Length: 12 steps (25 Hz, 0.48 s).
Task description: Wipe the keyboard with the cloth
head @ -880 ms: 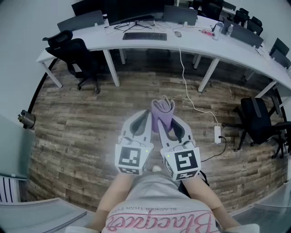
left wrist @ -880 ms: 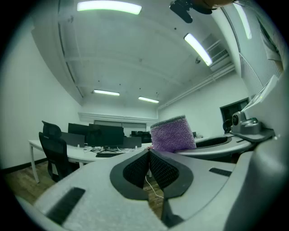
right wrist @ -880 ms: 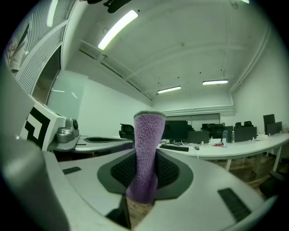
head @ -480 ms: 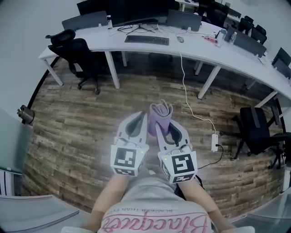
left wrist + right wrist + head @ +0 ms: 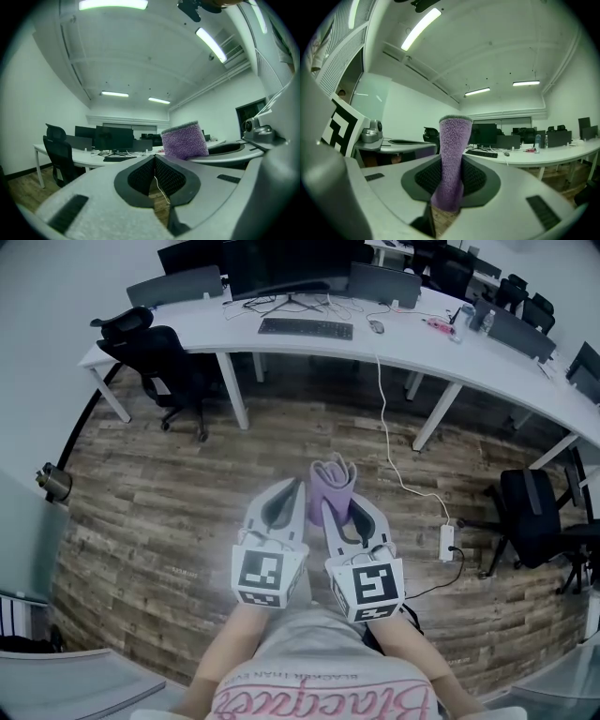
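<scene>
Right claw (image 5: 449,190) clamped on purple cloth (image 5: 453,145); left claw (image 5: 154,169) closed, empty. Keyboard (image 5: 306,329) sits well off on white bench (image 5: 187,322). I'd approach, grip firm, then lay cloth flat across keys.

Right hand-held gripper (image 5: 449,197) clamps the upright purple cloth (image 5: 452,159).

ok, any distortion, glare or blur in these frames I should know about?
Head view: heavy fisheye, the desk bows into an arc; pale haze around the left gripper and right gripper. Left gripper view: black vignette at the corners, ceiling light blown out. Right gripper view: same vignette, cloth fibres sharp.
</scene>
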Each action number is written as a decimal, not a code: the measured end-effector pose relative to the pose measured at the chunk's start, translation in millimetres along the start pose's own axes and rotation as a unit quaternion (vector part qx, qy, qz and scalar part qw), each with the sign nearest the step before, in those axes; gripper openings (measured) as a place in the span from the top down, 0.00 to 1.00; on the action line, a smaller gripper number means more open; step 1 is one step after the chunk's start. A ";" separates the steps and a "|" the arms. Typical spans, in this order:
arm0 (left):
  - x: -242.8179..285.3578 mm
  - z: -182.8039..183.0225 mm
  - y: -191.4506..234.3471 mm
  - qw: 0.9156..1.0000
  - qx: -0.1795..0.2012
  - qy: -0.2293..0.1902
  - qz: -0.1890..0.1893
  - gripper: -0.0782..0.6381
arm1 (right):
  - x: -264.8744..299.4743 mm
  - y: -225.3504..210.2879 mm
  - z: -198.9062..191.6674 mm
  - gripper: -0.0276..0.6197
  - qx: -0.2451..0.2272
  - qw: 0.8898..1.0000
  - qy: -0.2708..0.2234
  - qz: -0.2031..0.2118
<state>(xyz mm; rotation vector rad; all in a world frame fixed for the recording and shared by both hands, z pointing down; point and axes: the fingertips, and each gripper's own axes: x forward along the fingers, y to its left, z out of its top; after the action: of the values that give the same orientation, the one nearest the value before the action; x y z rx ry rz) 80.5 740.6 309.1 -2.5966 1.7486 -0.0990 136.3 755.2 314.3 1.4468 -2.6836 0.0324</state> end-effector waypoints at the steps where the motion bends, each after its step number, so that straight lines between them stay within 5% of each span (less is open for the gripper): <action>1: 7.7 -1.7 4.8 1.000 -0.001 0.002 -0.001 0.88 | 7.3 -3.6 0.8 0.82 0.000 1.000 -0.001 -0.001; 12: 87.1 -1.5 65.3 1.000 -0.010 0.009 0.002 0.88 | 97.5 -38.2 2.5 0.82 0.007 1.000 0.014 -0.002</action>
<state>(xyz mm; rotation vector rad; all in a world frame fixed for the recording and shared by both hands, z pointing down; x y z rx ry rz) 52.6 635.3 311.8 -2.6131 1.7692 -0.1056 114.7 652.9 319.8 1.4446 -2.6643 0.0710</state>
